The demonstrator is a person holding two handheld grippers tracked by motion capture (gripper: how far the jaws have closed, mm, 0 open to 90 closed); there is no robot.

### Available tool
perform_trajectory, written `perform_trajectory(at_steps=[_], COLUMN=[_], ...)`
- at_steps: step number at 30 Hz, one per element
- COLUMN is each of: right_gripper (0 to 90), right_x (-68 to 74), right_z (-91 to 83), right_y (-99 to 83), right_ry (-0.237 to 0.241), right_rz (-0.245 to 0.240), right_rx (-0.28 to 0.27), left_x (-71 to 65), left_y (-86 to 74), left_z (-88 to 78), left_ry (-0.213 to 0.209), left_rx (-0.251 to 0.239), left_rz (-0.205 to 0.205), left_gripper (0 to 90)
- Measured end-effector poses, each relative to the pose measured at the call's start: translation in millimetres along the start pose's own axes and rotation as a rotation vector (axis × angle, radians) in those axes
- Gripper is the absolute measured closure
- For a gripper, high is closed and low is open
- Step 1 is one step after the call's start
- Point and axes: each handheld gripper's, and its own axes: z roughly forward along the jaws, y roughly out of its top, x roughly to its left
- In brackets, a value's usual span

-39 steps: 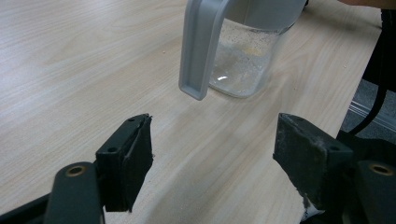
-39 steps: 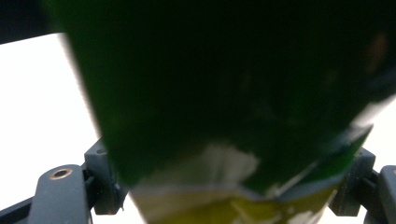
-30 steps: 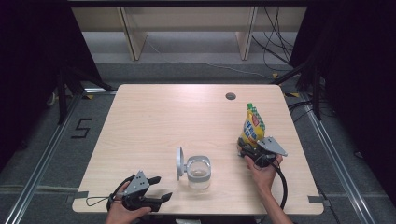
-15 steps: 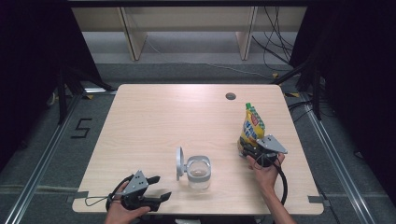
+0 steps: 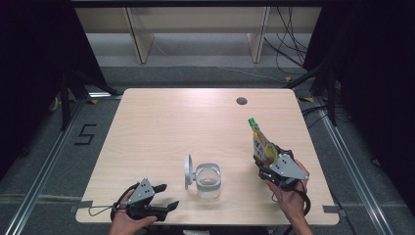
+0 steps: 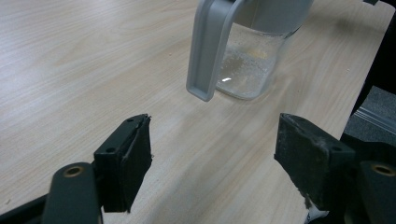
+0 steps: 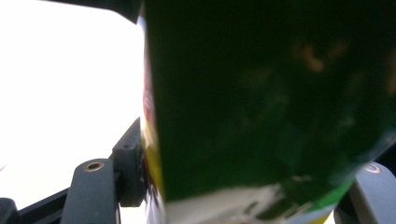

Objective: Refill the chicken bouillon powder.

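gripping: our right gripper (image 5: 266,164) pinches the snack pouch (image 5: 261,143), lower right.
risk: pouch slips, missing the jar (image 5: 208,180).

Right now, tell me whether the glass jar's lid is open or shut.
Open. The grey lid stands on edge beside the glass jar, leaving its mouth uncovered.

Snack pouch (image 7: 271,102) too close to the right gripper view's lens: dark green blur, print unreadable.
Its bottom is cut off by frame edge. Glass jar (image 6: 254,60) top cropped in left gripper view; jar contents too hazy to ID.
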Motion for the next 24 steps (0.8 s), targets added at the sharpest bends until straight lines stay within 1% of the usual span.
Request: perform_trajectory(at_steps=[2, 4, 5, 6, 7, 10, 11, 12, 13, 14, 15, 16, 17, 18, 19, 20, 21, 22, 23, 24], right_gripper=[34.7, 34.7, 34.7, 34.7, 34.7, 34.8, 34.8, 34.8, 34.8, 34.8, 34.8, 34.8, 34.9, 34.9, 34.9, 34.9, 34.9, 34.9, 34.9, 34.9], right_x=[3.9, 7.2, 10.7, 10.7, 12.1, 17.1, 18.5, 21.7, 21.7, 22.6, 24.2, 26.3, 26.9, 30.4, 30.4, 32.5, 34.2, 35.2, 36.4, 36.4], right_z=[-4.1, -7.2, -10.7, -10.7, -11.6, -16.5, -18.2, -20.9, -20.9, -21.1, -22.2, -23.7, -24.0, -26.2, -26.2, -27.2, -27.7, -28.7, -30.0, -30.0], right_y=[2.3, 6.0, 9.3, 9.3, 10.7, 14.0, 14.7, 15.8, 15.8, 16.7, 17.4, 17.8, 18.5, 21.1, 21.1, 21.7, 23.4, 24.2, 25.9, 25.9], right_ry=[0.007, 0.004, 0.006, 0.006, 0.013, 0.017, 0.019, 0.016, 0.016, 0.018, 0.016, 0.012, 0.016, 0.008, 0.008, -0.009, -0.006, -0.008, -0.011, -0.011], right_rz=[-0.016, -0.065, -0.108, -0.108, -0.135, -0.187, -0.201, -0.223, -0.223, -0.255, -0.273, -0.273, -0.294, -0.358, -0.358, -0.37, -0.411, -0.425, -0.465, -0.465], right_rx=[0.003, -0.003, -0.001, -0.001, -0.002, 0.005, 0.005, 0.01, 0.01, 0.01, 0.016, 0.021, 0.02, 0.024, 0.024, 0.032, 0.033, 0.032, 0.03, 0.03], left_x=[-0.1, 0.8, 2.7, 2.7, 2.7, 2.9, 3.2, 4.4, 4.4, 4.5, 4.3, 4.4, 3.0, 3.4, 3.4, 3.2, 4.2, 5.0, 4.4, 4.4], left_y=[-0.1, -0.3, -0.2, -0.2, -0.1, -0.5, -0.4, 0.3, 0.3, 0.3, 0.4, 0.4, 0.0, 0.4, 0.4, 0.3, 0.5, 0.7, 0.7, 0.7], left_z=[0.1, 0.6, -0.2, -0.2, -0.4, -0.7, -0.7, -1.2, -1.2, -1.2, -1.4, -1.4, -1.3, -1.6, -1.6, -1.4, -0.7, -0.9, -0.9, -0.9], left_ry=[0.002, 0.005, 0.015, 0.015, 0.014, 0.02, 0.022, 0.027, 0.027, 0.029, 0.034, 0.029, 0.033, 0.034, 0.034, 0.044, 0.037, 0.039, 0.039, 0.039], left_rx=[-0.001, -0.008, -0.003, -0.003, -0.003, -0.011, -0.01, 0.001, 0.001, 0.003, 0.004, 0.003, 0.002, 0.009, 0.009, 0.009, 0.004, 0.009, 0.005, 0.005], left_rz=[-0.005, -0.014, -0.01, -0.01, -0.017, -0.025, -0.022, 0.002, 0.002, 0.005, 0.007, 0.007, -0.015, -0.008, -0.008, -0.005, 0.006, 0.017, 0.012, 0.012], left_gripper=[24.4, 23.4, 22.8, 22.3, 22.3, 21.6, 21.2, 20.8, 20.6, 20.6, 20.6, 20.5, 20.6, 20.5, 20.5, 20.5, 20.5, 20.5, 20.5, 20.5])
